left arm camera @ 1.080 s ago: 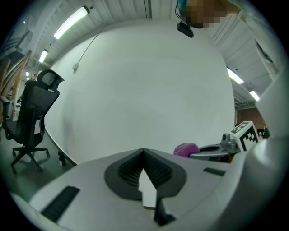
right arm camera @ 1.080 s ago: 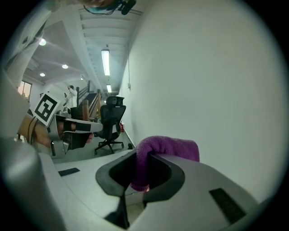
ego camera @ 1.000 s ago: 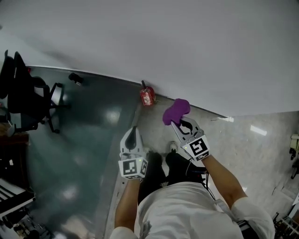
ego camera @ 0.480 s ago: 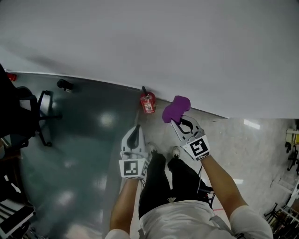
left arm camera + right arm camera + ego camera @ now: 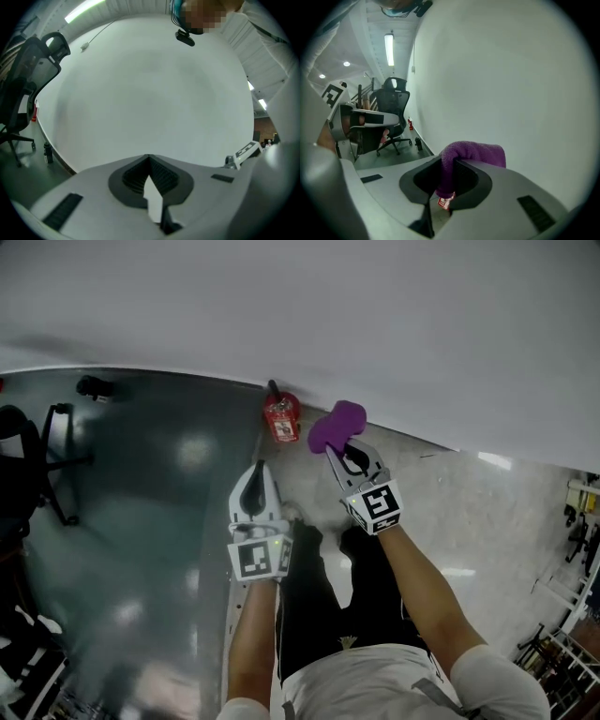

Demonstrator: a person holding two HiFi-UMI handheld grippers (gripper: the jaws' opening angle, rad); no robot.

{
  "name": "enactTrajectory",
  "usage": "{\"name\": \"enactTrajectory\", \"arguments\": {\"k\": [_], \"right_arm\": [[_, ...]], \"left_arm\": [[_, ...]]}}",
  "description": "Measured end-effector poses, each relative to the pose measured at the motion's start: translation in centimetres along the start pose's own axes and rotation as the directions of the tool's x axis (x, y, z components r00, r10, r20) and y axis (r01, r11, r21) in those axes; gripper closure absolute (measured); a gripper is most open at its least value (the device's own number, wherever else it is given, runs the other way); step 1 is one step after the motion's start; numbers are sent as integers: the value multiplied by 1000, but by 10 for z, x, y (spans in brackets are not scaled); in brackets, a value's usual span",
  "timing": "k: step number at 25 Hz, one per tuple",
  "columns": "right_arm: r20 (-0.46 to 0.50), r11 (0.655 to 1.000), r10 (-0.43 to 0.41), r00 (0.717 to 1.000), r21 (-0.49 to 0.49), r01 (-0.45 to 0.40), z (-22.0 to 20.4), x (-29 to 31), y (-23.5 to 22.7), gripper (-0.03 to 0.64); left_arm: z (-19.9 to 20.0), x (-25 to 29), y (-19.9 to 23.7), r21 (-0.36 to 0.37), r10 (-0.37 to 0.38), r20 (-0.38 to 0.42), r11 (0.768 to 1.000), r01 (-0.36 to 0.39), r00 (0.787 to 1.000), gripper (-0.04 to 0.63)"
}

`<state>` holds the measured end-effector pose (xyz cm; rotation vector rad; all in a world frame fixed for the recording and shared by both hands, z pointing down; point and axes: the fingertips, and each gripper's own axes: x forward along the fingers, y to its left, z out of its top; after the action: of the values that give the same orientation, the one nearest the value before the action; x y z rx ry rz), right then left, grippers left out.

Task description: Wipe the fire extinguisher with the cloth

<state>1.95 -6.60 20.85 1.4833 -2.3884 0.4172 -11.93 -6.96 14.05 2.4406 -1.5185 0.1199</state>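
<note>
A small red fire extinguisher stands on the floor against the white wall. My right gripper is shut on a purple cloth, which hangs just right of the extinguisher. In the right gripper view the cloth bulges over the jaws, and a bit of the red extinguisher shows below it. My left gripper is shut and empty, below and a little left of the extinguisher. The left gripper faces the bare wall.
A black office chair stands at the left on the dark glossy floor, and a small dark object lies by the wall. Light tiled floor lies to the right, with metal racks at the far right. The person's legs are below the grippers.
Both grippers have moved forward toward the wall, with the cloth now close beside the extinguisher. The view has shifted, so the chair sits further left.
</note>
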Motion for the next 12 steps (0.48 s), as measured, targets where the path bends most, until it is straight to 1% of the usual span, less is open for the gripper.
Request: {"name": "enactTrajectory", "arguments": {"k": [5,9,12], "right_arm": [[-22,999,-14,1000,32,15,-64,13,-18,561],[-29,1000,19,999,9,-19,-107,29,-30,561],[-27,999,33,999,21,-33,-136,49,-44,561]], "left_arm": [[-57,8,-11,-25,32,-22,999,-32,999,591],[-99,27,-24,-26,26,-13,999,-27,1000,591],[-129,47,-35,-40,25,5,999,-25,1000,591]]}}
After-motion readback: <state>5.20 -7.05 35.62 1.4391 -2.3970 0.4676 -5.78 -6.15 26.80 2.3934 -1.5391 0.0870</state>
